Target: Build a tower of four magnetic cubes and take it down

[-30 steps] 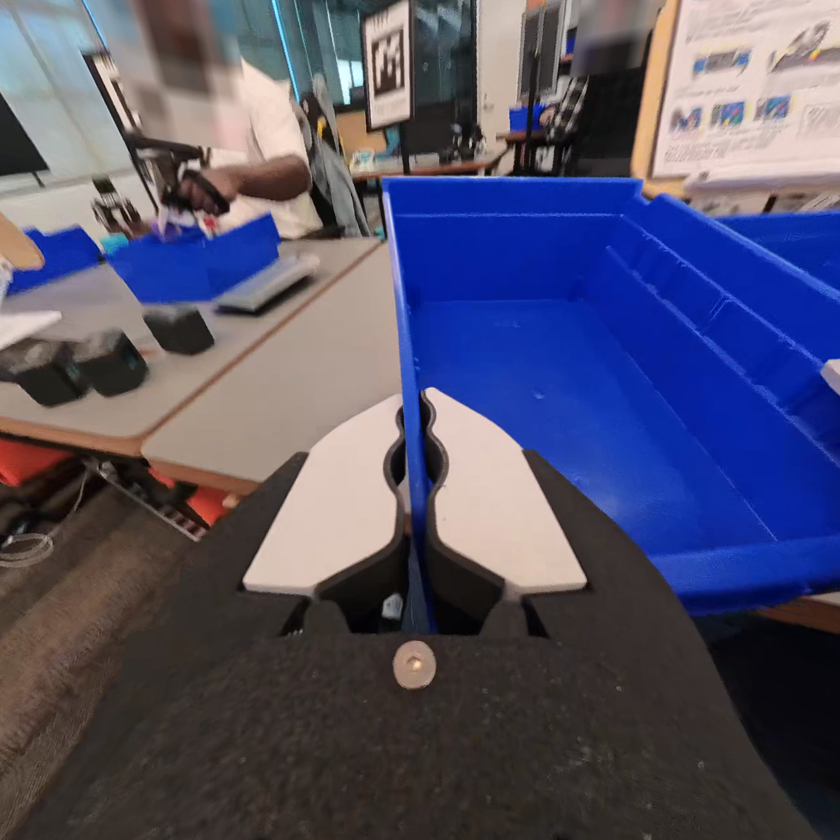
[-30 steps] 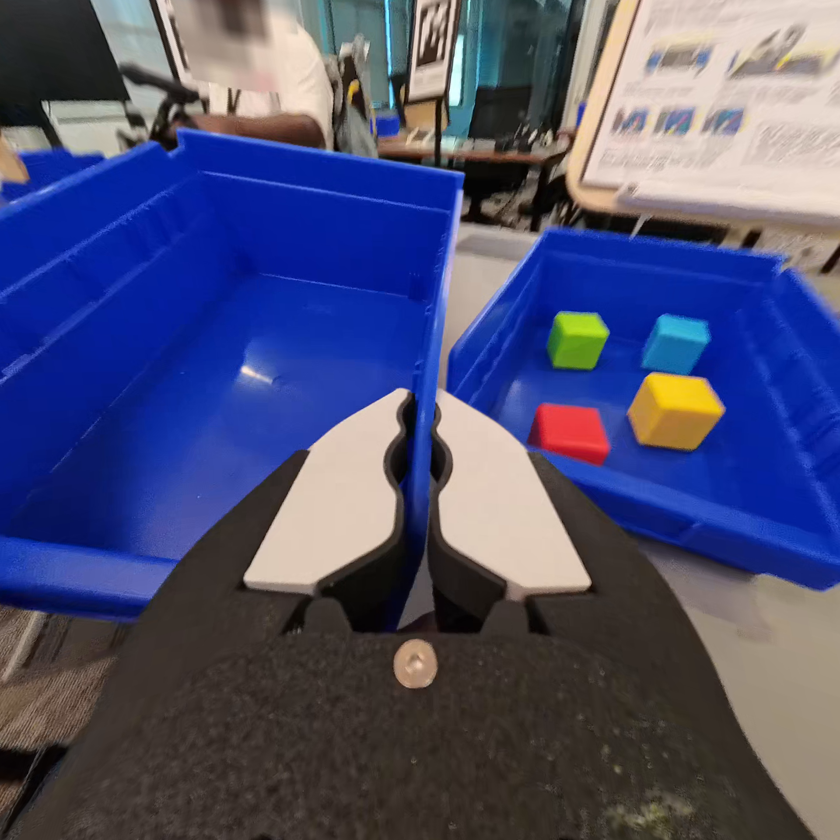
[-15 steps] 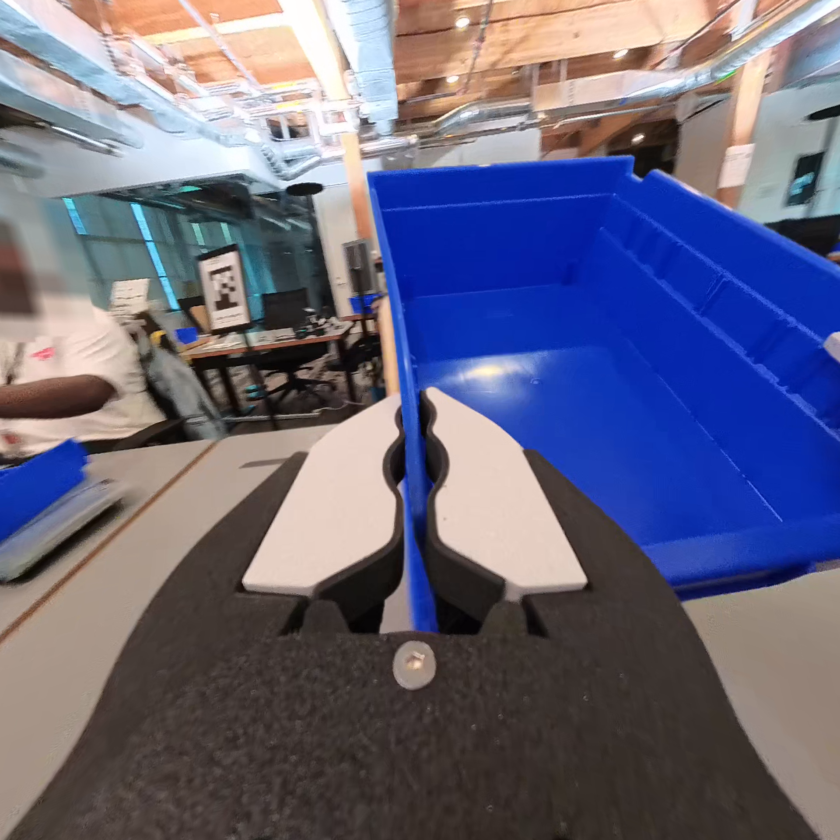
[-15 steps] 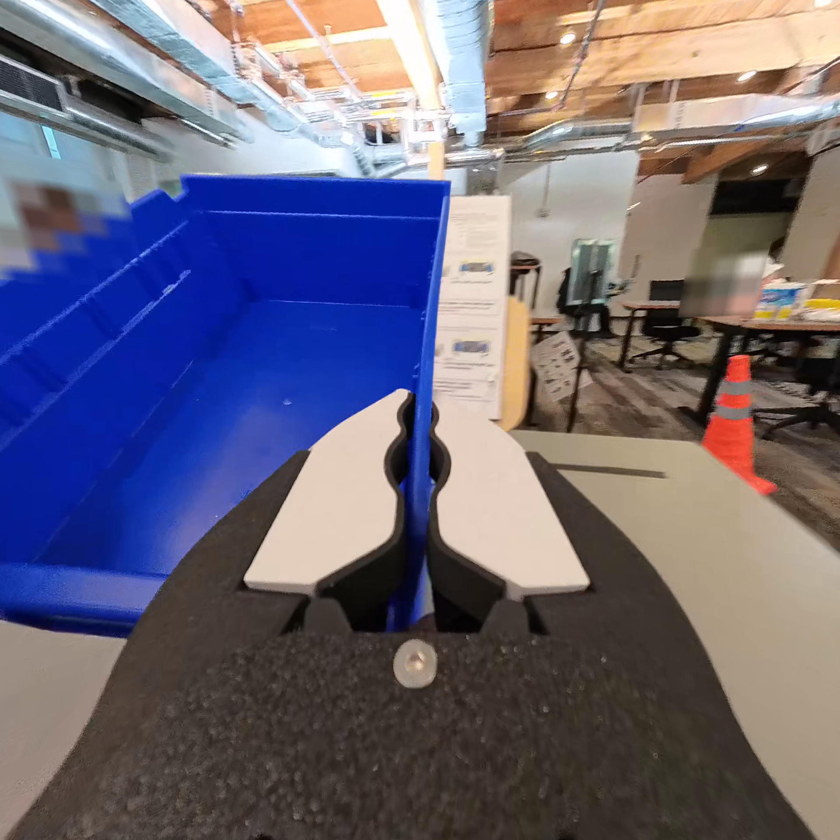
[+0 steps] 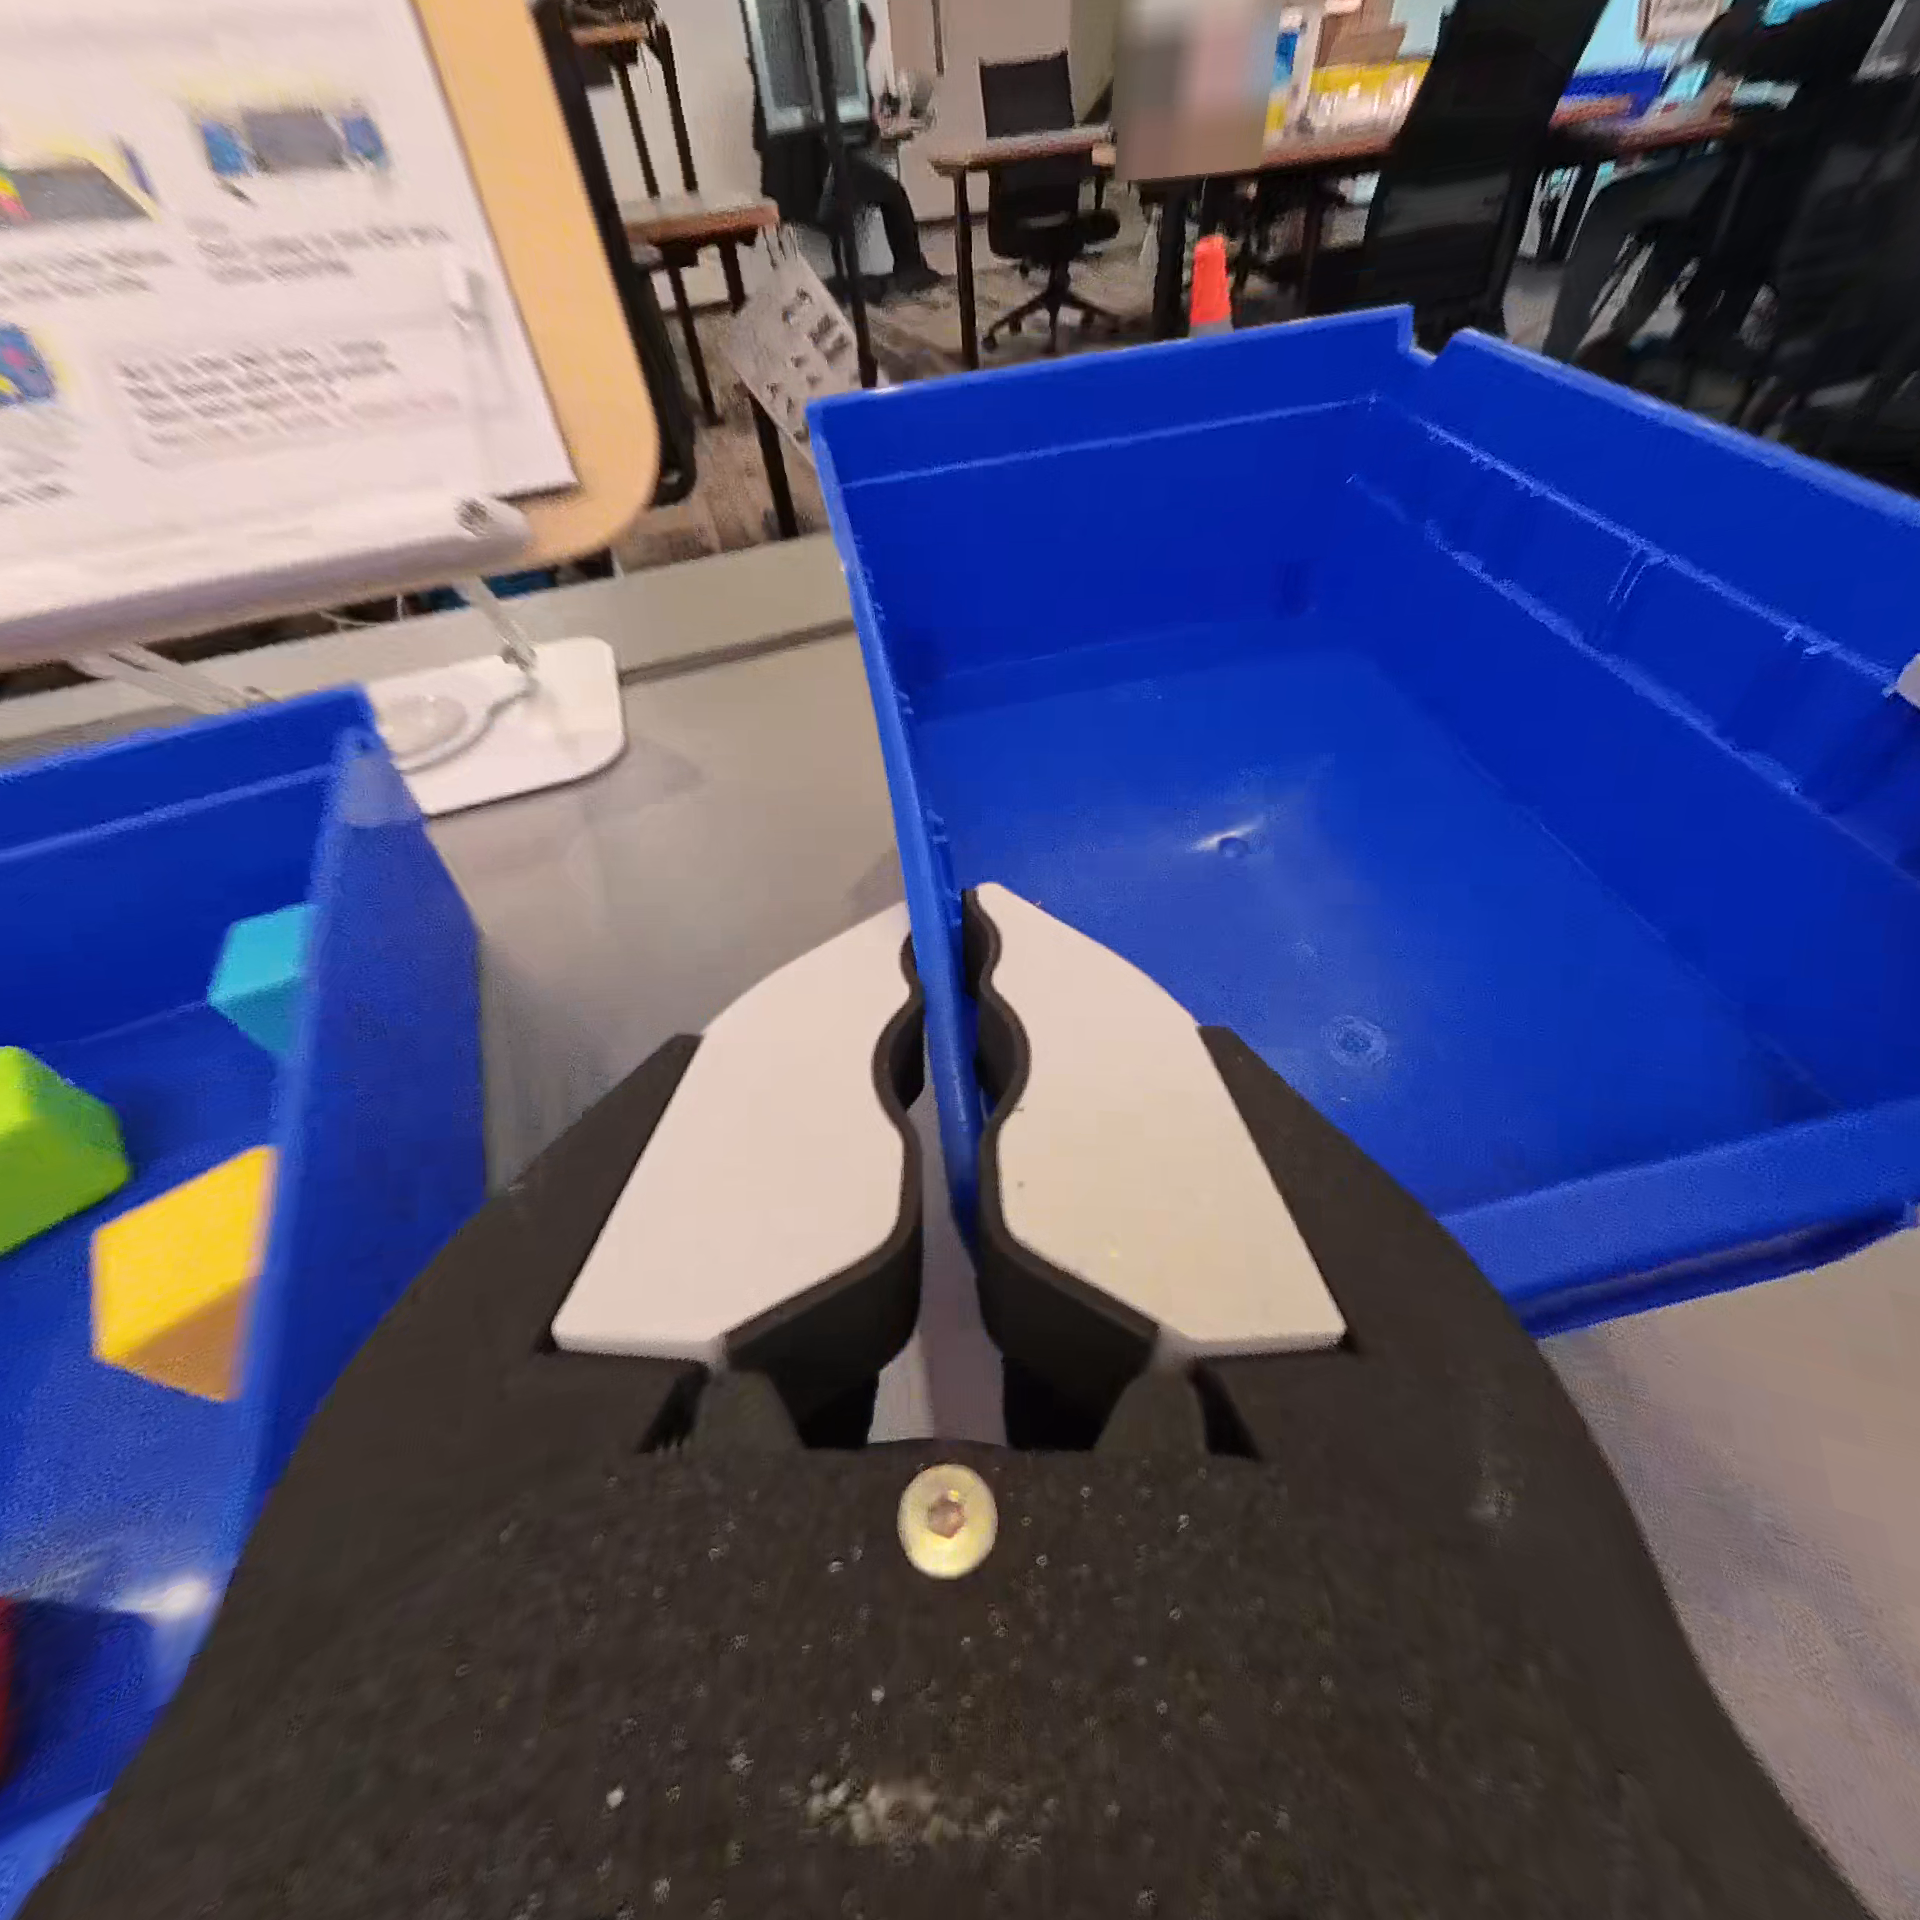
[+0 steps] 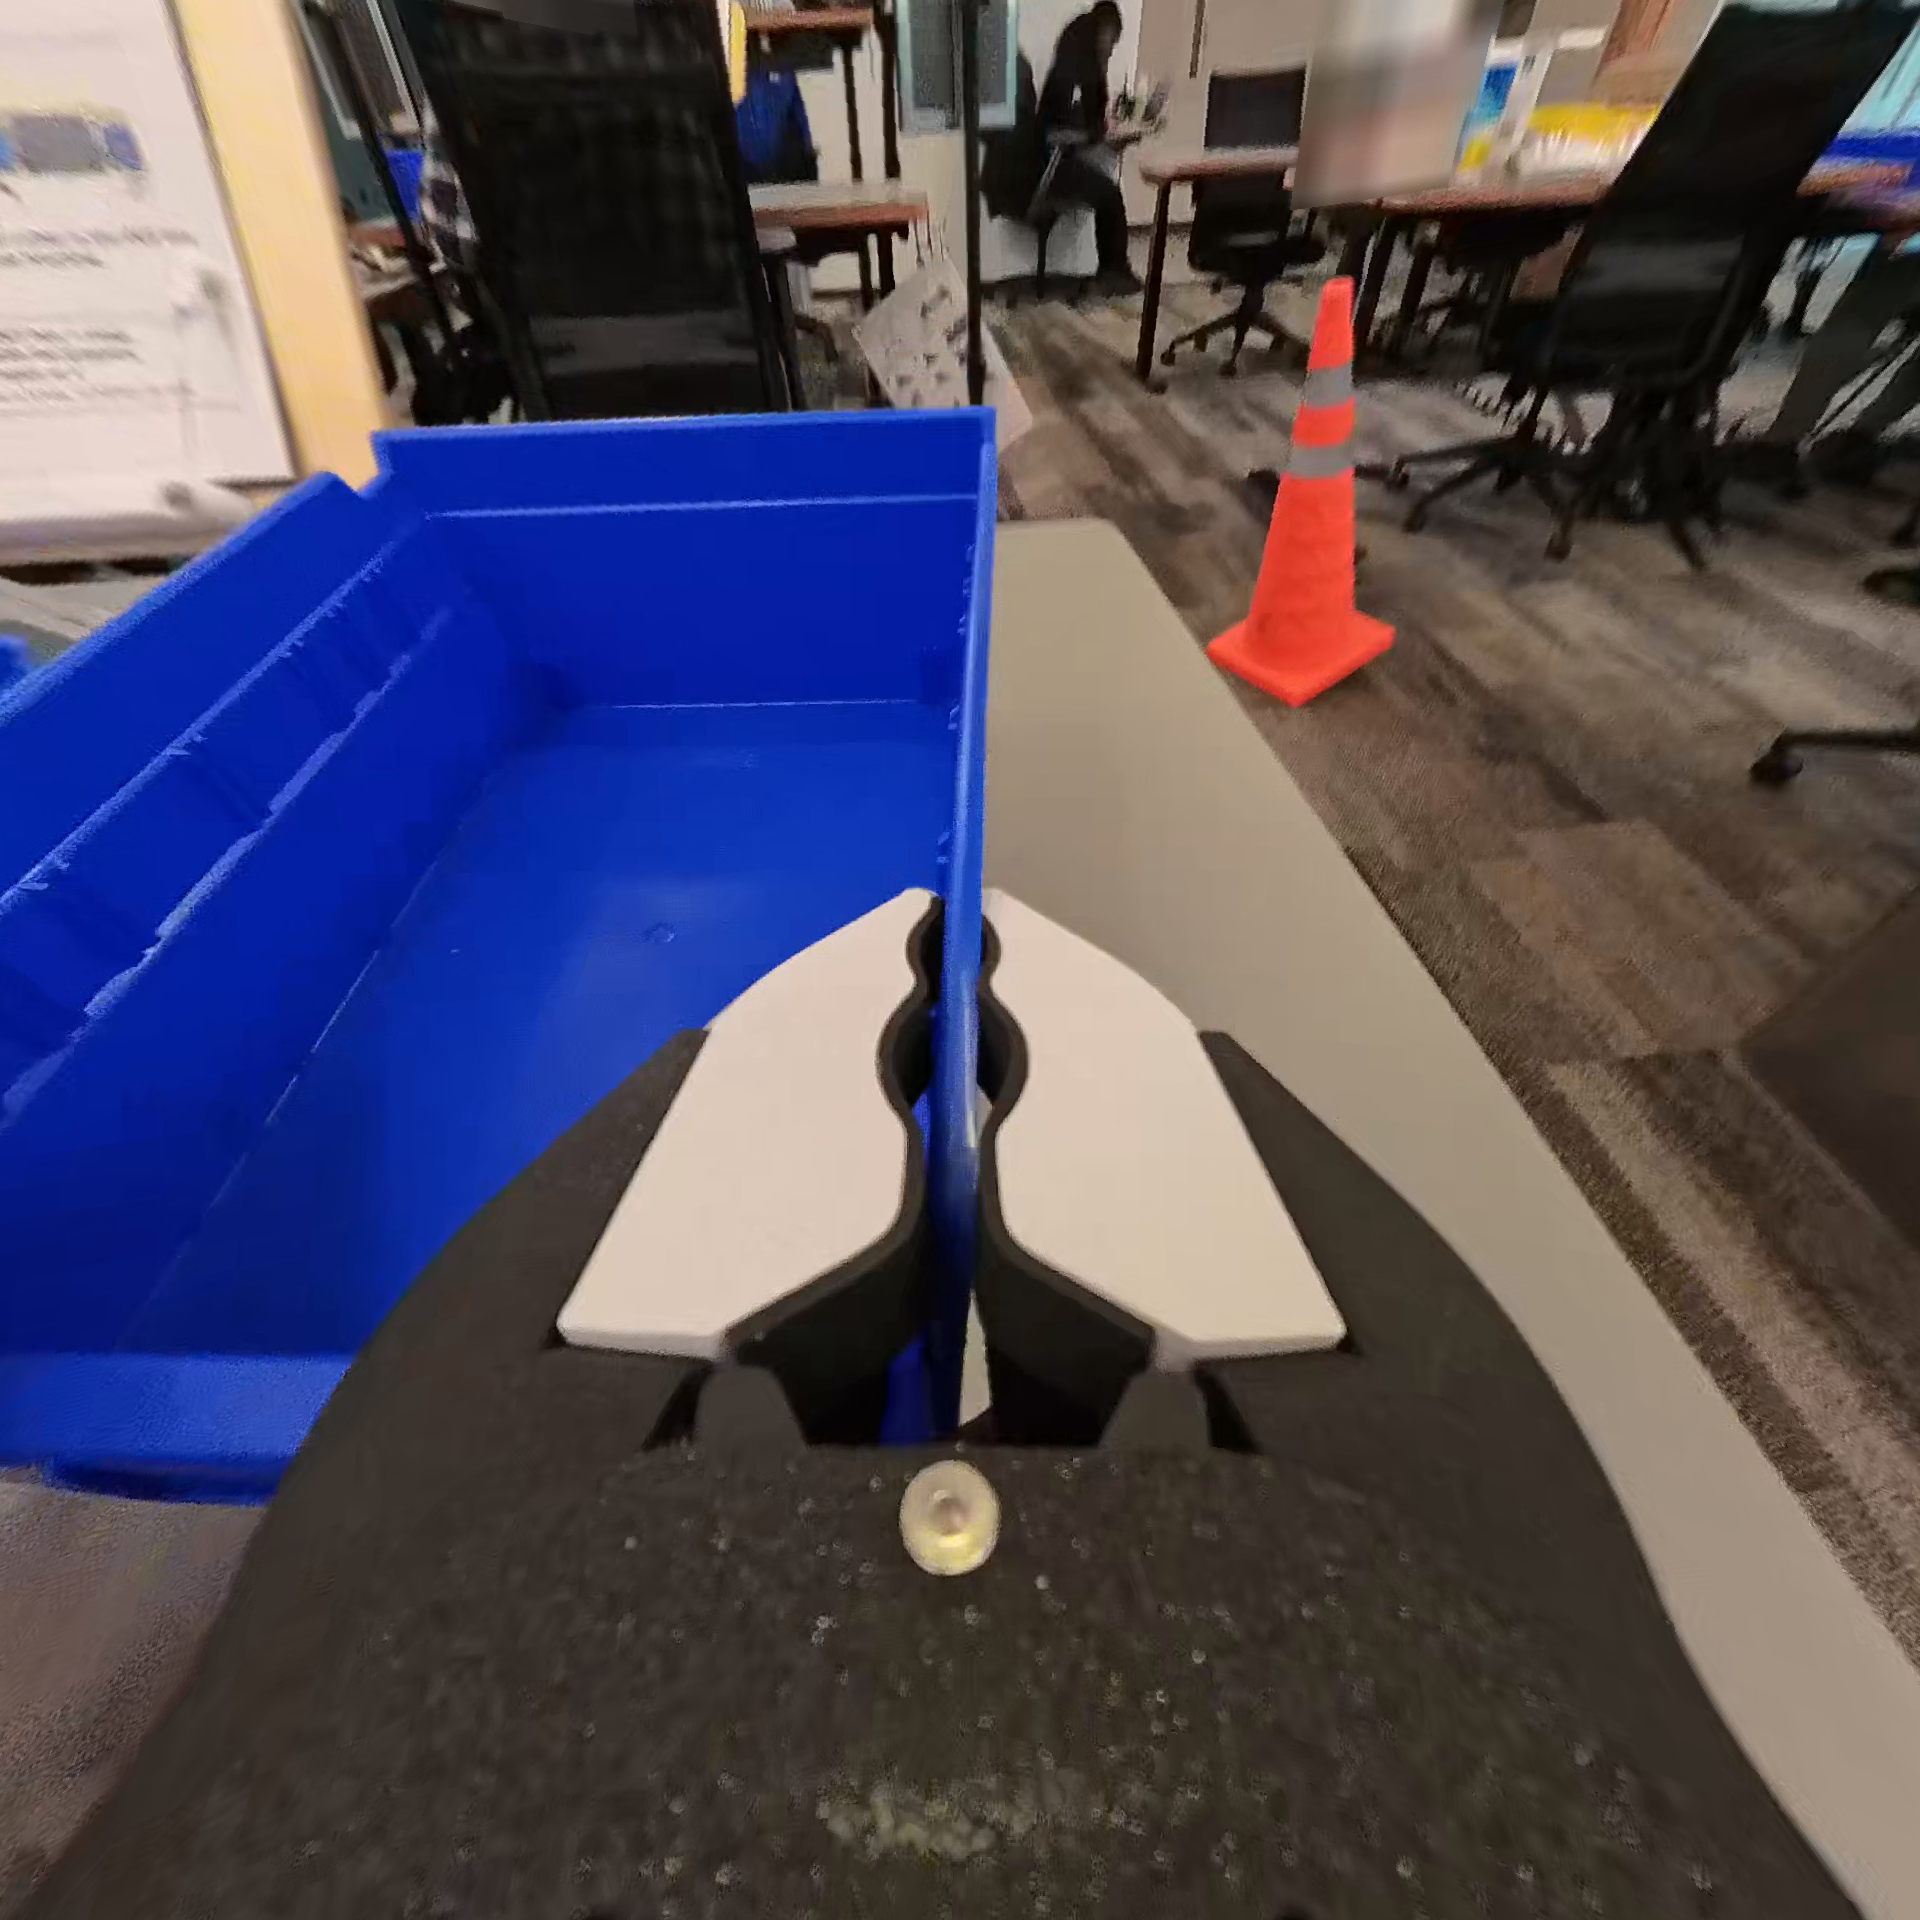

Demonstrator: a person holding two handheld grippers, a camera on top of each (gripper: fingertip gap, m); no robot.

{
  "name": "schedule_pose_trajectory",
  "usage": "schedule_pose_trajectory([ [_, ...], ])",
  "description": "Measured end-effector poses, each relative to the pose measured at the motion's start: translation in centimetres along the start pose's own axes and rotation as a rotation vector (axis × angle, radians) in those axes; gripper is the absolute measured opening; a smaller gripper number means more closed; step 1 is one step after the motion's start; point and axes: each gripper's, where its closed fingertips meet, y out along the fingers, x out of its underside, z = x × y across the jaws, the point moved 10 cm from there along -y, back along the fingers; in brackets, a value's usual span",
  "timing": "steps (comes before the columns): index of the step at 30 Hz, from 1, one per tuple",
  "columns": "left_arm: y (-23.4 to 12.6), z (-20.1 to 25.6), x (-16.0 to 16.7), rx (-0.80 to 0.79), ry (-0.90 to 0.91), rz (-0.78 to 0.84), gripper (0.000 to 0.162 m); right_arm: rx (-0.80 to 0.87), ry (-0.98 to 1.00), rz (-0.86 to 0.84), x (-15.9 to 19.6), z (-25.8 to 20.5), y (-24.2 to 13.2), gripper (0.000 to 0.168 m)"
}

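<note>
No legible text. Poster (image 5: 239,301) behind the counter (image 5: 665,831) carried print, too blurred to read. Floor placard (image 5: 805,348) likewise blurred.

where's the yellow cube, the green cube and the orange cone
yellow cube (image 5: 177,1273): left wrist view, on its front face, inside the small blue bin at left.
green cube (image 5: 47,1153): left wrist view, on its side face, at the frame's left edge.
orange cone (image 6: 1307,561): right wrist view, on its lower body.

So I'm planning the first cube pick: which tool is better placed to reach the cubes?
Probably left. The left tool grips the empty bin's wall nearest the second bin holding the cubes. The right tool grips the far wall, beside bare table.
</note>
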Motion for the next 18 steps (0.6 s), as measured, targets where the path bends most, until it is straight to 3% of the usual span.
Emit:
schedule_pose_trajectory([
  [3,1.5,2.0,2.3,0.011,0.017,-0.050,0.004,-0.010,0.024,-0.039,3.2,2.1,1.2,0.003],
  [6,2.0,2.8,3.8,0.047,0.012,-0.076,0.007,-0.014,0.008,-0.062,3.9,3.1,2.1,0.003],
  [12,3.7,3.3,3.0,0.121,0.023,-0.115,0.022,-0.083,0.087,-0.061,3.8,4.8,5.3,0.003],
  [15,4.7,3.5,2.8,0.136,0.020,-0.113,0.023,-0.006,0.110,-0.035,3.9,5.4,5.8,0.019],
  [18,5.1,3.5,2.7,0.144,0.012,-0.111,0.023,0.023,0.064,-0.023,4.0,5.5,5.8,0.024],
])
